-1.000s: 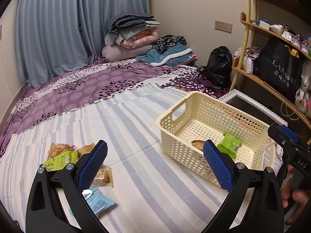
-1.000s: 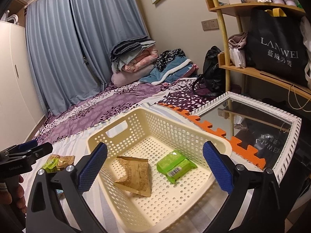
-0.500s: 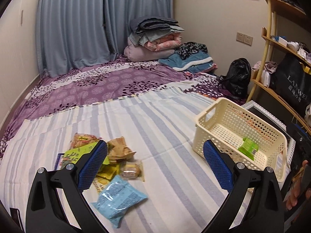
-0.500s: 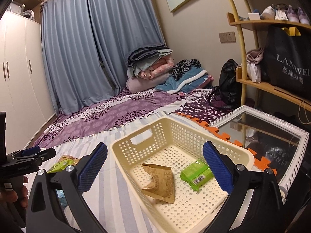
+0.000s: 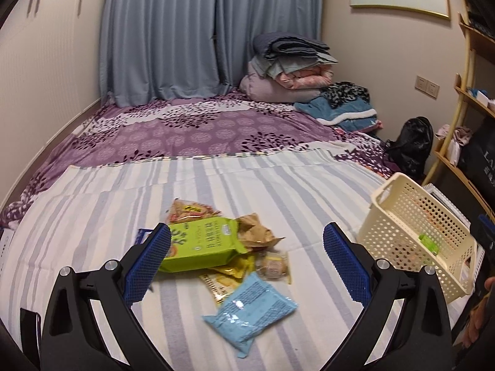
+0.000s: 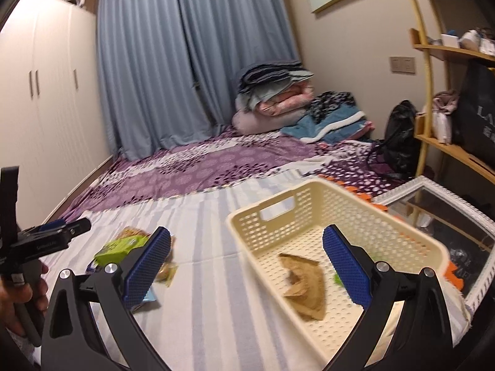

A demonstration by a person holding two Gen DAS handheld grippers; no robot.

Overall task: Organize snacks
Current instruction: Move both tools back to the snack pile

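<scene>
Snacks (image 5: pixel 229 256) lie heaped on the striped sheet (image 5: pixel 278 185), seen from the left wrist between the spread, empty jaws of the left gripper (image 5: pixel 247 261). The green packet (image 5: pixel 201 244) tops the pile; the light blue packet (image 5: pixel 250 312) lies nearest the camera. The cream basket (image 5: pixel 399 216) stands apart at right, holding a small green pack (image 5: pixel 428 243).

Right wrist view — right gripper (image 6: pixel 247 264) is likewise wide open, gripping nothing, poised over the basket's near edge. A brown wrapper (image 6: pixel 304 284) lies inside on the perforated floor. The frame is blurred.
</scene>
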